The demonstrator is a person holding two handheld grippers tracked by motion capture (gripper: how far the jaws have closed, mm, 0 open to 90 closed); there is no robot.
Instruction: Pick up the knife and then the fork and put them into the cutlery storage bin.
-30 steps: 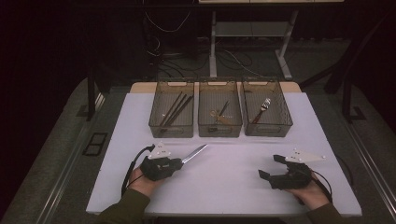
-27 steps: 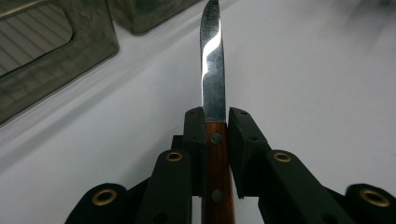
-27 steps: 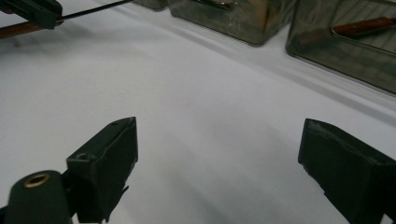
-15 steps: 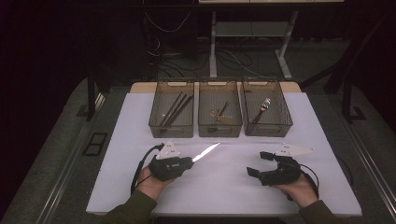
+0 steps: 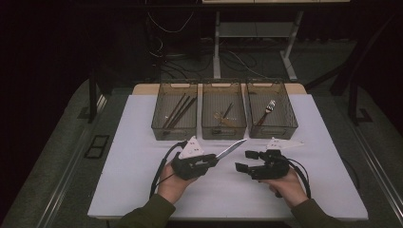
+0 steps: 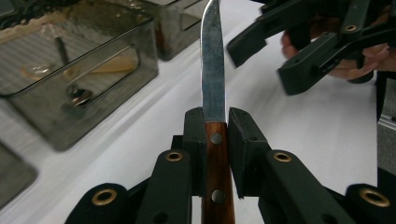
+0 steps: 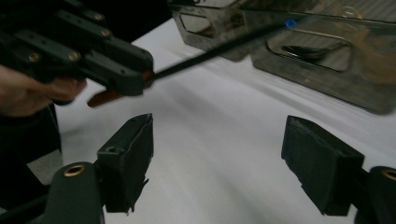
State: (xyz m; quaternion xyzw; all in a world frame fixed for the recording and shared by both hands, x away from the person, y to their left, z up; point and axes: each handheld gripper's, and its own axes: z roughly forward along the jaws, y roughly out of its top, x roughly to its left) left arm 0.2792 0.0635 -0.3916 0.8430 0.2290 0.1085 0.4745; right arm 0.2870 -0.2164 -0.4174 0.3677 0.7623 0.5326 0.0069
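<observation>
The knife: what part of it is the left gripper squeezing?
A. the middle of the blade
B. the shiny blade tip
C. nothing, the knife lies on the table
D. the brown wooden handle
D: in the left gripper view the left gripper presses both pads on the brown wooden handle of the knife, and the blade sticks out free past them.

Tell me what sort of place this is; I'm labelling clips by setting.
Probably a lab recording bench, not a kitchen: a white-covered table, three smoky clear plastic bins sorting cutlery, and loose cables beneath a metal desk frame in a dark room.
</observation>
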